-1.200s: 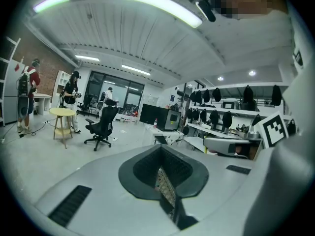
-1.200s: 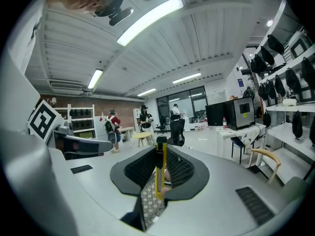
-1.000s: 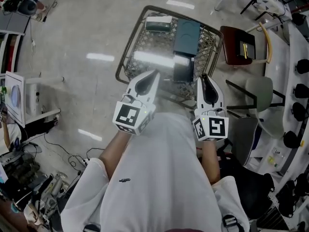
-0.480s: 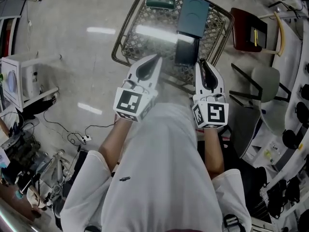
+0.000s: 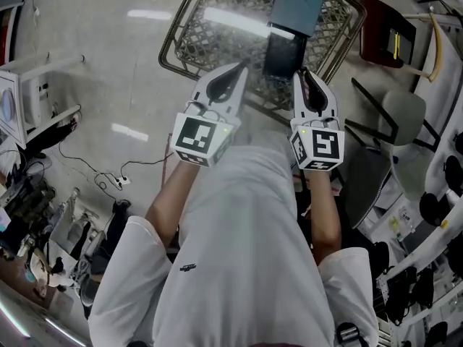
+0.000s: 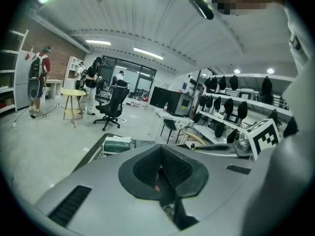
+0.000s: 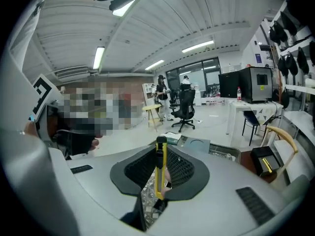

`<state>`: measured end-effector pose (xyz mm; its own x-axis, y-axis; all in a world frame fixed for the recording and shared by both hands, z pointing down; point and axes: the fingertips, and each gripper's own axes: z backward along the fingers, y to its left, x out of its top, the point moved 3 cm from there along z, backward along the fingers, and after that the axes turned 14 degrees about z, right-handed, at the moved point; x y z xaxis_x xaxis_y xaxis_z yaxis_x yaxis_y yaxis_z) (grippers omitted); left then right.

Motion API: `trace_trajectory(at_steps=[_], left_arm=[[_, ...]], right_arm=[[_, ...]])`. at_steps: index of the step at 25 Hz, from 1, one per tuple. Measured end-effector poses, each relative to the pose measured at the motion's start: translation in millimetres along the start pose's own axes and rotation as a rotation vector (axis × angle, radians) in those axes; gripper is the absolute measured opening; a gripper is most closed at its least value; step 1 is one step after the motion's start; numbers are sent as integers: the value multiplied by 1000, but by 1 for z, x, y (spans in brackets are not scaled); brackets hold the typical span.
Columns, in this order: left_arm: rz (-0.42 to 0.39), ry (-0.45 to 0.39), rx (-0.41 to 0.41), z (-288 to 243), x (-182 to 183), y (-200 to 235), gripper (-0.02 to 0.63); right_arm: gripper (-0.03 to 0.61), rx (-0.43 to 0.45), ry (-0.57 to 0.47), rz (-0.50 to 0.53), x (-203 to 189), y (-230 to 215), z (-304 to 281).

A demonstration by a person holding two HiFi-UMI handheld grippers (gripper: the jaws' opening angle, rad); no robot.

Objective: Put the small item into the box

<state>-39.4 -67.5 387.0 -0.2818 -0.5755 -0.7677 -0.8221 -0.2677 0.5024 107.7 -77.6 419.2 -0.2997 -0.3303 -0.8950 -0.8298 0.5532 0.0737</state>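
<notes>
Where right claw (image 7: 160,177) pinches, yellow cutter (image 7: 160,156) stands upright.

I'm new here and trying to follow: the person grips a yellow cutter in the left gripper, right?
Not quite. The yellow cutter is clamped in the right gripper, not the left; the right gripper view shows it upright between the jaws. The left gripper has its jaws together, as the left gripper view shows.
</notes>
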Motion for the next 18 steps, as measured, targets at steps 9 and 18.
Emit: trace_trajectory(at_steps=[9, 18], left_arm=[[28, 39, 18, -21, -28, 23, 2], [47, 77, 29, -37, -50, 44, 2]], right_arm=[[55, 62, 75, 90, -40, 10, -44], [55, 101, 164, 103, -86, 16, -76]])
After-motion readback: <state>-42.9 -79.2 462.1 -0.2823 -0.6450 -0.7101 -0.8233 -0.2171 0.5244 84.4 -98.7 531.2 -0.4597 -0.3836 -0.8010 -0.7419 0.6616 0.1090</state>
